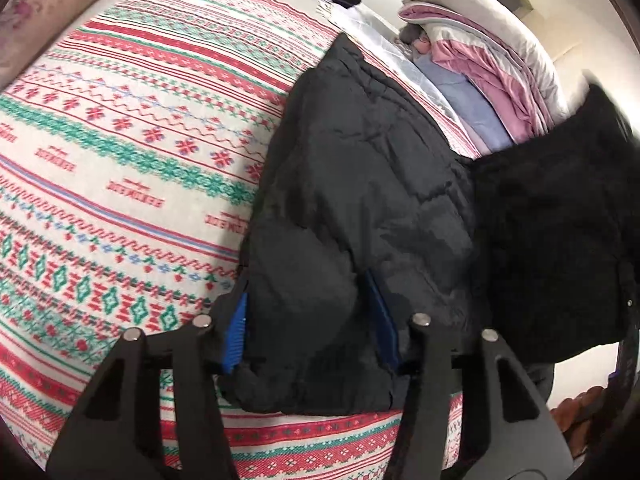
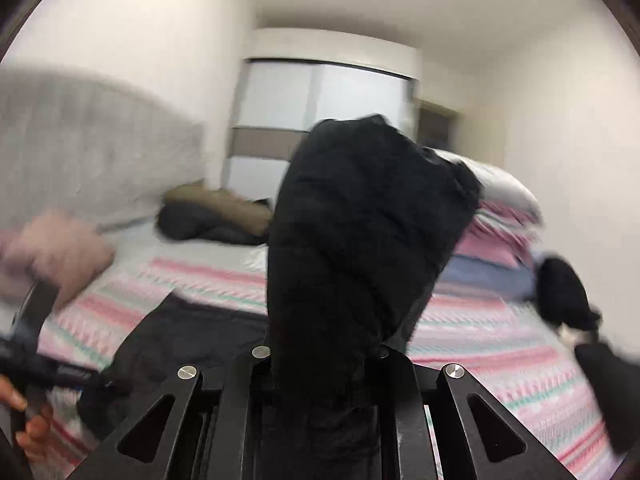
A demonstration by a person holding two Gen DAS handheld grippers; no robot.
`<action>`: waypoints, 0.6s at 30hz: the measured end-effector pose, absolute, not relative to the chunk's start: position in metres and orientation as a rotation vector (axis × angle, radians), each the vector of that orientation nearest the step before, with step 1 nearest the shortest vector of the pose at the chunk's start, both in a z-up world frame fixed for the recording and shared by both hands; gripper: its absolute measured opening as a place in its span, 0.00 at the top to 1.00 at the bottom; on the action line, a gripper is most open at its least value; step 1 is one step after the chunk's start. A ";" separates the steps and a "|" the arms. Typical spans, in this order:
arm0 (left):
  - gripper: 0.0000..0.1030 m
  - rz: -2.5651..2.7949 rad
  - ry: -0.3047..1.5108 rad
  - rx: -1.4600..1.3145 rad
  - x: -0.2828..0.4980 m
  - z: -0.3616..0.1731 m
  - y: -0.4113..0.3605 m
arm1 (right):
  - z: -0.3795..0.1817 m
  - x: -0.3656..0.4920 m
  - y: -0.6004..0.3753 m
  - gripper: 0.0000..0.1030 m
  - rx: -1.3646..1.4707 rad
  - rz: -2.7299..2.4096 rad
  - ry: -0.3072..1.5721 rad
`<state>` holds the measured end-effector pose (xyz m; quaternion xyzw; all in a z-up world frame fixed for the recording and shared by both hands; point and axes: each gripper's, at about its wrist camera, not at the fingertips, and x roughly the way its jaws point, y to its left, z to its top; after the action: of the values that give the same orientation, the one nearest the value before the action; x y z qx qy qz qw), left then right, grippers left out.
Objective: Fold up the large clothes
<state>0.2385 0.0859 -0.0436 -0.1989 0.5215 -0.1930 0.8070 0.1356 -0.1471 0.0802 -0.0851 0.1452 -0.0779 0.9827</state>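
Two grippers hold one black quilted puffer jacket [image 1: 360,184] over the red-and-green patterned bedspread [image 1: 120,128]. Left gripper [image 1: 312,320] pinches the hem directly ahead; the jacket's long axis runs forward. Right gripper [image 2: 324,360] clamps a raised fold [image 2: 360,220] straight ahead.

The black jacket [image 1: 360,184] is quilted cloth with a faint sheen, puffy and creased; beside it, a second dark part [image 1: 552,248] looks matt and fuzzy. Under the jacket, the bedspread [image 1: 120,140] is matt woven cloth. The left gripper [image 1: 312,328] is matt black plastic with ribbed blue pads [image 1: 236,332] and shiny metal pins
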 end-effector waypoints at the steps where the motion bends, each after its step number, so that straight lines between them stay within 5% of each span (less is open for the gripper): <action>1: 0.47 -0.419 1.116 -0.438 0.239 -0.041 0.087 | 0.076 0.140 -0.131 0.85 -0.214 -0.129 0.304; 13: 0.47 -0.330 1.089 -0.669 0.251 -0.036 0.163 | -0.040 0.165 -0.003 0.78 -0.699 0.130 0.535; 18: 0.45 -0.371 1.057 -0.720 0.248 -0.028 0.154 | -0.045 0.154 -0.019 0.60 -0.686 0.194 0.578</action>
<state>0.2480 0.1542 -0.0277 -0.3341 0.4902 -0.1722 0.7864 0.1544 -0.0190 -0.0449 -0.3311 0.2787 0.0935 0.8966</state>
